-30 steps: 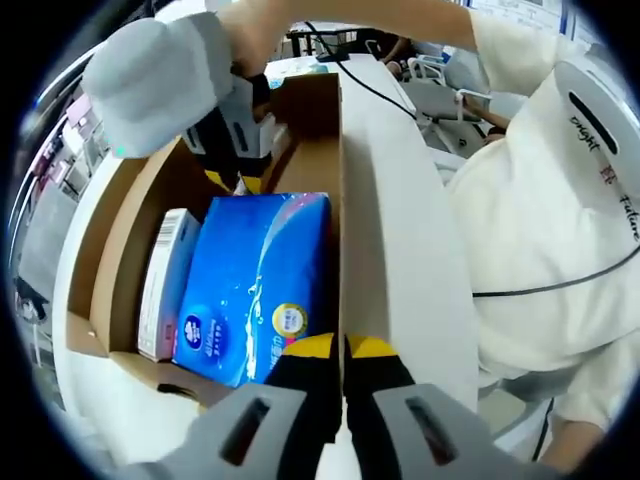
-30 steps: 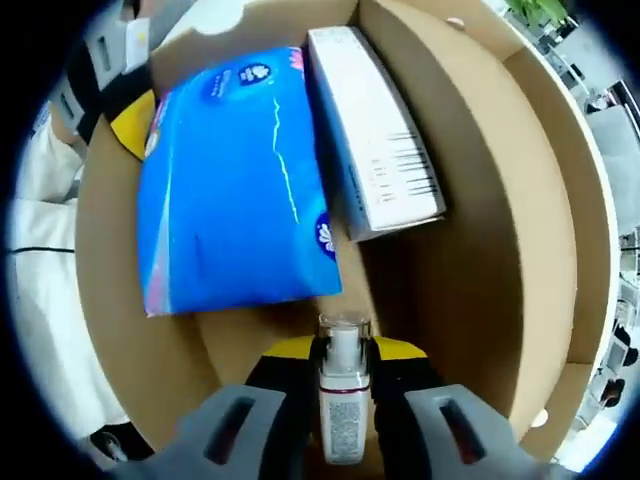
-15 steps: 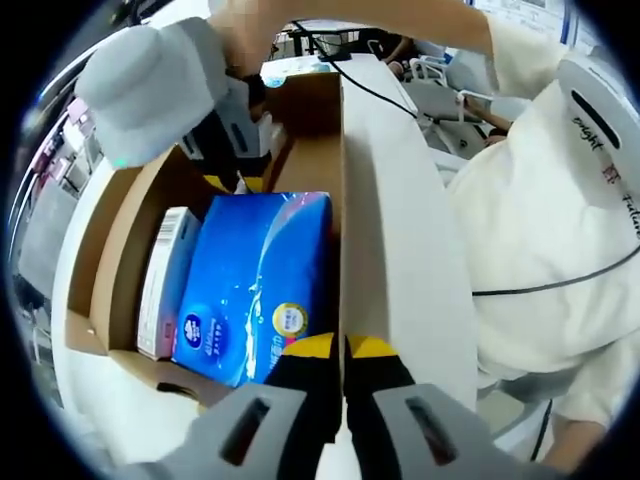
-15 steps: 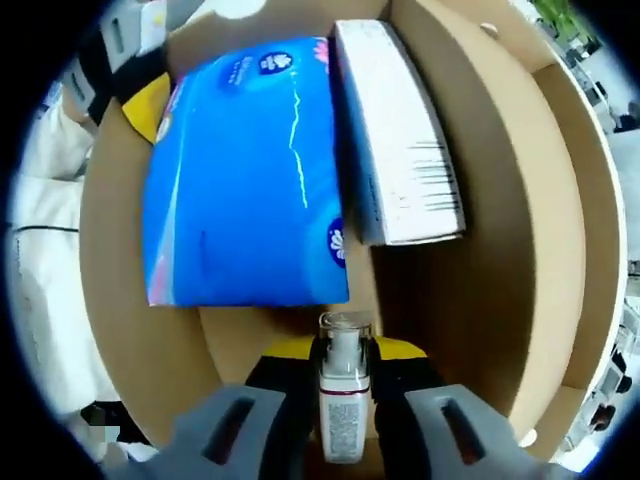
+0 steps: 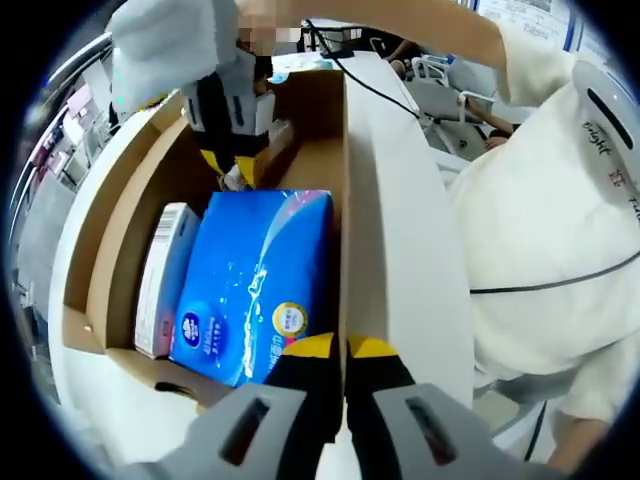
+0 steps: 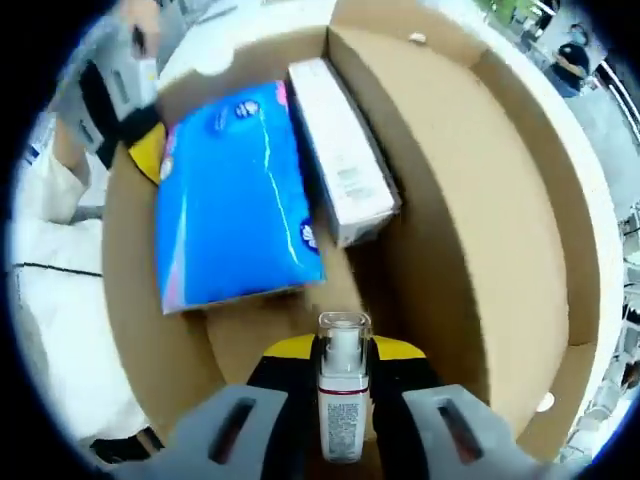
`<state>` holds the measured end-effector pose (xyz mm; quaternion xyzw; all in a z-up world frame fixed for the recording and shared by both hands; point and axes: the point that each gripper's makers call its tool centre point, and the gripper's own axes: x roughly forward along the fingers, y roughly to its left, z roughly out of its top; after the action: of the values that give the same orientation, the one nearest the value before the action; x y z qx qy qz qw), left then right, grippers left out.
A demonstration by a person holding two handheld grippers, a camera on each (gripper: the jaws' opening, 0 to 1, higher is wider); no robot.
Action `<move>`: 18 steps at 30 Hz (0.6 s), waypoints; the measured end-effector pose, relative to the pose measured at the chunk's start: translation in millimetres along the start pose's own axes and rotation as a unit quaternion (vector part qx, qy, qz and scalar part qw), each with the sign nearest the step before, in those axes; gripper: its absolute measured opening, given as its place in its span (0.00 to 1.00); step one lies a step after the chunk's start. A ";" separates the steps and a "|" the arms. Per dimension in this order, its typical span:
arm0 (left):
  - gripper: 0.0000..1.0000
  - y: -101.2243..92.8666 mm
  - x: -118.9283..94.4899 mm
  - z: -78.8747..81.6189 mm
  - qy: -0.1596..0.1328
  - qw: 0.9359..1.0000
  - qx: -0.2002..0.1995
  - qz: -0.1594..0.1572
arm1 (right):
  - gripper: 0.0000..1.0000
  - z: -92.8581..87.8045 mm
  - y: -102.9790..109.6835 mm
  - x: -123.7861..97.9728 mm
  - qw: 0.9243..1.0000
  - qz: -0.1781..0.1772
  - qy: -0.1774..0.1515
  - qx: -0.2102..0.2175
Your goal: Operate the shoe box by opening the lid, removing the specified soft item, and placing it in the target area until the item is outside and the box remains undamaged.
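Right gripper (image 6: 343,350), bottle (image 6: 342,400) raised higher

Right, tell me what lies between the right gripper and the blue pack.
In the right gripper view, bare cardboard box floor separates the right gripper, holding a small bottle, from the blue pack.

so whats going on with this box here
A person works an open brown cardboard shoe box with two handheld grippers. The right gripper is shut on a small clear-capped spray bottle, held above the box floor. The left gripper pinches the box's side wall. A soft blue tissue pack and a white carton lie inside.
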<state>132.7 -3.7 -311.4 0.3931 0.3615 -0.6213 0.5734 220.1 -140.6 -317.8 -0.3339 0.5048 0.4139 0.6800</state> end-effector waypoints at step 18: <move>0.01 -2.8 -1.4 0.8 -0.003 1.000 0.003 0.007 | 0.18 22.1 0.5 -69.5 0.915 -0.097 -0.367 0.140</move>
<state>129.9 -3.6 -309.8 0.3957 0.3547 -0.6195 0.5778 218.5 -136.8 -245.0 -0.1075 0.2379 0.3640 0.8940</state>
